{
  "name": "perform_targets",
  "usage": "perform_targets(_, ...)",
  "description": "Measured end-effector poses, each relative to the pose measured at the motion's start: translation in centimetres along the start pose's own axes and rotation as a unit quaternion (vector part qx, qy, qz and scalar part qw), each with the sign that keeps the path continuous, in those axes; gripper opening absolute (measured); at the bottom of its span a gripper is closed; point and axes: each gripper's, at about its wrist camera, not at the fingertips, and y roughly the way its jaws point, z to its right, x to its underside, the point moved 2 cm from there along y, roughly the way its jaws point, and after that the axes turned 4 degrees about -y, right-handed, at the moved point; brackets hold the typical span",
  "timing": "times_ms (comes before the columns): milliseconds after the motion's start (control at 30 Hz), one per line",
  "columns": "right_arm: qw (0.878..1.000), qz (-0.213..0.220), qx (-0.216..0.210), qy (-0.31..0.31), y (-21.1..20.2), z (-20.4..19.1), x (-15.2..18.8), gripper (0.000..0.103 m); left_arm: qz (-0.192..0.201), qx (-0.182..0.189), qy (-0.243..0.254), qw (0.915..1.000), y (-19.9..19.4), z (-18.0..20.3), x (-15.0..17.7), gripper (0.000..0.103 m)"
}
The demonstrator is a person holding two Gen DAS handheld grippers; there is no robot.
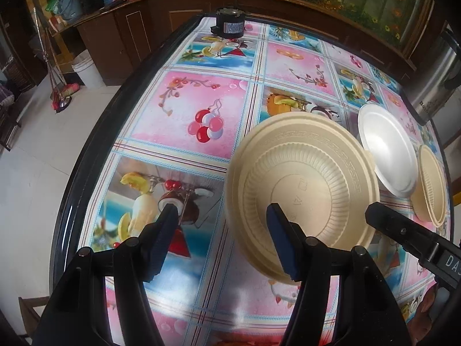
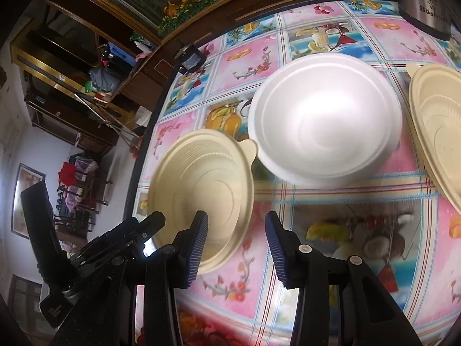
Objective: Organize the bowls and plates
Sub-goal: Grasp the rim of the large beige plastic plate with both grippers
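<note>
Left gripper, jaws apart, nothing held, hovered over the near beige bowl, its right finger over the bowl's inside. Right gripper, jaws narrower, also empty, sat above the tablecloth w/ beige bowl at 10 o'clock, white foam bowl at 1 o'clock, second beige bowl at 2 o'clock.

Left wrist view looks steeply down along the left gripper, close over the table. Right wrist view looks down past the right gripper, equally close. Both share the beige bowl and white bowl just ahead of the tongs.
</note>
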Motion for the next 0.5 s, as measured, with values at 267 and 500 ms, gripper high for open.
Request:
perform_targets(267, 1.0, -0.013, 0.013, 0.002, 1.8, 0.6, -0.2, 0.033, -0.012, -0.009, 0.009, 0.9998, 1.8, 0.4, 0.2, 0.057)
perform_targets(500, 1.0, -0.017, 0.018, -0.008, 2.4, 0.4, -0.2, 0.02, -0.019, -0.003, 0.016, 0.9997, 2.5, 0.7, 0.5, 0.031)
